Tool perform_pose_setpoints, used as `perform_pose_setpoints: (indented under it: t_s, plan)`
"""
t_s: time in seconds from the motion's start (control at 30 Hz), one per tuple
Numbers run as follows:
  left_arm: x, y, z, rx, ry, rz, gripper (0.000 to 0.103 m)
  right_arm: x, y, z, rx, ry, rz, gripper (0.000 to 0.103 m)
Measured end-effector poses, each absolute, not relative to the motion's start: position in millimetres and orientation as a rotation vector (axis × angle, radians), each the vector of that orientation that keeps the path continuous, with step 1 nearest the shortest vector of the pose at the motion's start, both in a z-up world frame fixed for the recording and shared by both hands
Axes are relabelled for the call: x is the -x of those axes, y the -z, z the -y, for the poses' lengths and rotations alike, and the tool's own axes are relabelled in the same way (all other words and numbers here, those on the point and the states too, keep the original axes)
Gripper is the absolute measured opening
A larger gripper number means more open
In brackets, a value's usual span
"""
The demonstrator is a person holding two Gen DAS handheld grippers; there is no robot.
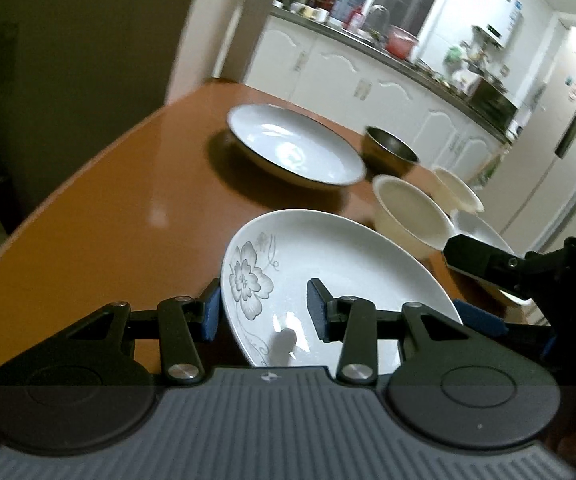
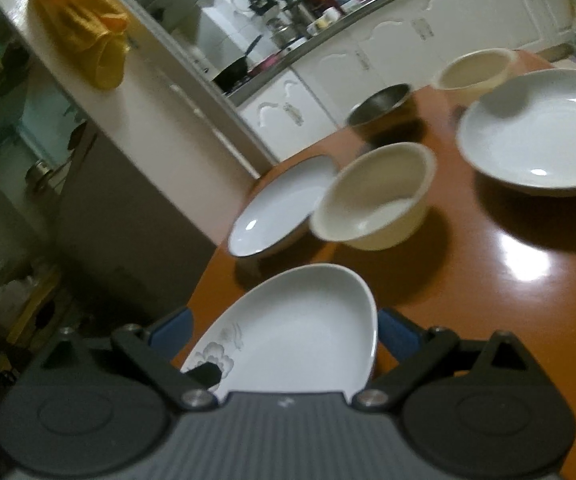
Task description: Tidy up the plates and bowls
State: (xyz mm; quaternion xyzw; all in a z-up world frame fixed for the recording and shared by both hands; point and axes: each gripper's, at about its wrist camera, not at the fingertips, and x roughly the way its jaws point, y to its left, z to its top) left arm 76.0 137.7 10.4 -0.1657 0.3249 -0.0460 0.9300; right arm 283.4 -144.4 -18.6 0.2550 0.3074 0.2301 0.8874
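Observation:
A white plate with a grey flower print [image 1: 339,272] hangs tilted above the orange table [image 1: 120,208]. My left gripper [image 1: 264,312] is shut on its left wall, one blue pad outside the rim and one inside. In the right wrist view the same plate [image 2: 299,332] lies between the wide jaws of my right gripper [image 2: 284,334]. A strip of table shows beside that gripper's left pad, so it looks open. The right gripper [image 1: 463,280] also shows at the plate's right rim.
On the table stand a large white plate [image 2: 535,132], a smaller white plate [image 2: 280,208], a steel bowl [image 2: 379,108] and two cream bowls [image 2: 371,196] [image 2: 475,68]. White kitchen cabinets [image 1: 351,76] and a fridge [image 1: 567,120] stand beyond the table's far edge.

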Motion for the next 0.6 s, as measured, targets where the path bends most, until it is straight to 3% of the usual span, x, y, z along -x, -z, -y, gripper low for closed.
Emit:
perform_pose_setpoints:
  t_s: [0.6]
  plan:
    - [-98,-3,-202,0.41,-0.06,-0.642,0.049,-310,22,68,-0.462,-0.599,-0.652,0.098]
